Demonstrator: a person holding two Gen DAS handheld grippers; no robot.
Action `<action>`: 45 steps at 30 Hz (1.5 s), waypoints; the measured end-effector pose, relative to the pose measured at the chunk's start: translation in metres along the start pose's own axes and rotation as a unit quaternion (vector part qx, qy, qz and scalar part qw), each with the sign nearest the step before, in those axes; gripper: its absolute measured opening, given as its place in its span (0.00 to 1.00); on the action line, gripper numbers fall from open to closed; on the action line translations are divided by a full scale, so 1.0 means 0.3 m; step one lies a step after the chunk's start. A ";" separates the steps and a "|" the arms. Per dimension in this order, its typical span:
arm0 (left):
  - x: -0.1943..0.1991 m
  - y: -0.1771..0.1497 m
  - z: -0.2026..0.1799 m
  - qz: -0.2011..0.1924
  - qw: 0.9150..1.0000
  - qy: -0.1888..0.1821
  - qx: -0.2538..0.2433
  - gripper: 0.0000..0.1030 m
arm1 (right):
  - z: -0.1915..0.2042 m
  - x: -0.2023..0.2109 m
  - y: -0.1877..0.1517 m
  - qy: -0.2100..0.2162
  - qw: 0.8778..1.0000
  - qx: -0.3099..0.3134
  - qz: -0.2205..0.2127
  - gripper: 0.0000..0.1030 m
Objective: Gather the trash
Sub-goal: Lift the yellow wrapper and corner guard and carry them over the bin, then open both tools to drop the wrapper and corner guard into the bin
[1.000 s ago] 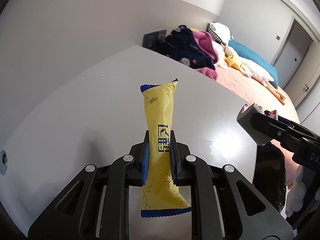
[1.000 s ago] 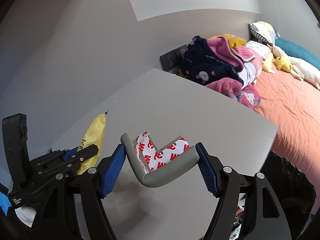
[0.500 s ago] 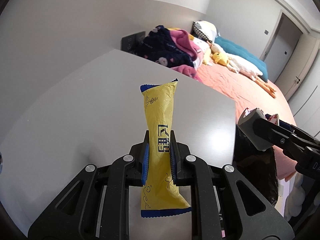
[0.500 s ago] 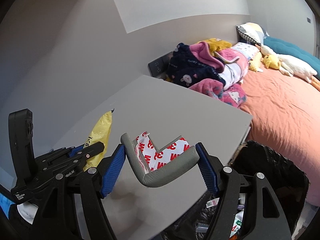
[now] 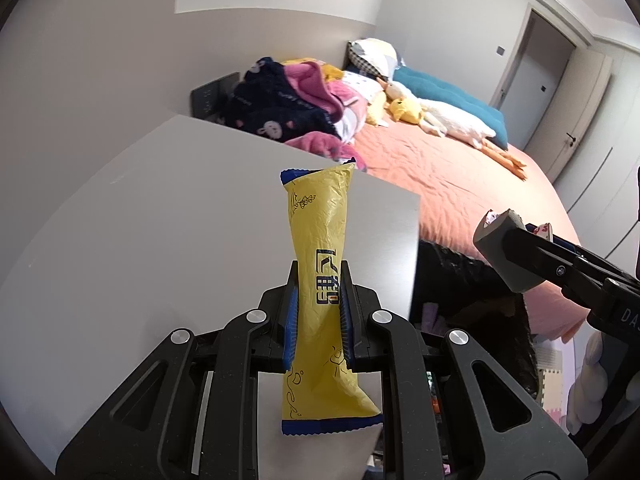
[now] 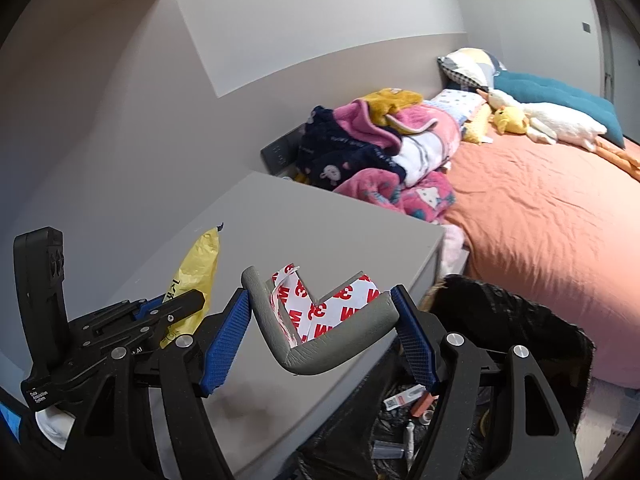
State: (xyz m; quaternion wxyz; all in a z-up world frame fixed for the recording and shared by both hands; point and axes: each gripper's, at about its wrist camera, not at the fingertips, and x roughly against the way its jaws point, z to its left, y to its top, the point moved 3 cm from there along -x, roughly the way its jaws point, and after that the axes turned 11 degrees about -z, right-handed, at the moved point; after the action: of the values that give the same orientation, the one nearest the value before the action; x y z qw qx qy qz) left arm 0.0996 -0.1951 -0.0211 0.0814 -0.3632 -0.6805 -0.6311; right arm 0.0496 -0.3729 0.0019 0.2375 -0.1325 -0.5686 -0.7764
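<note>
Jaws first: your left gripper (image 5: 319, 312) is clenched on one yellow snack wrapper (image 5: 320, 280), pinched at its middle, both ends sticking free. Your right gripper (image 6: 324, 332) holds its jaws wide but they are grasping one grey foam corner guard (image 6: 320, 344) with red-printed white backing, each blue pad pressing an end of the L.

Progress, as I judge it: pickup is done for both pieces, the drop is not. Both are off the bench (image 5: 160, 220) and carried near its right-hand corner. The black trash bag (image 6: 500, 320) stands open just beside that corner, between bench and bed (image 6: 540, 220). The guard sits about over the bag's near rim; the wrapper is over the bench edge, just short of the bag. Left to do: bring both over the opening, let go.

Counts: two grippers, two trash pieces in hand, one bag. The bag already holds several small scraps, too jumbled to count. No more trash visible on the bench top shown.
</note>
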 end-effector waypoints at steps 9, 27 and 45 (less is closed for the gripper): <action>-0.035 0.011 -0.148 0.003 0.999 -0.039 -0.026 0.16 | -0.115 0.072 0.017 -0.027 0.999 -0.012 -0.013 0.70; -0.088 -0.010 -0.410 0.021 0.992 -0.105 -0.068 0.16 | -0.321 0.228 0.010 -0.077 0.996 -0.042 -0.034 0.70; -0.128 -0.045 -0.547 0.044 0.983 -0.152 -0.093 0.16 | -0.426 0.296 -0.004 -0.111 0.990 -0.074 -0.047 0.70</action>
State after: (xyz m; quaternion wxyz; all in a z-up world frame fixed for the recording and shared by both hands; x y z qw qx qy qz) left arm 0.0623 -0.3599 -0.0225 -0.0296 -0.4900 -0.6067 -0.6252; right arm -0.0184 -0.5127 0.0024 0.1257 -0.2085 -0.5381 -0.8069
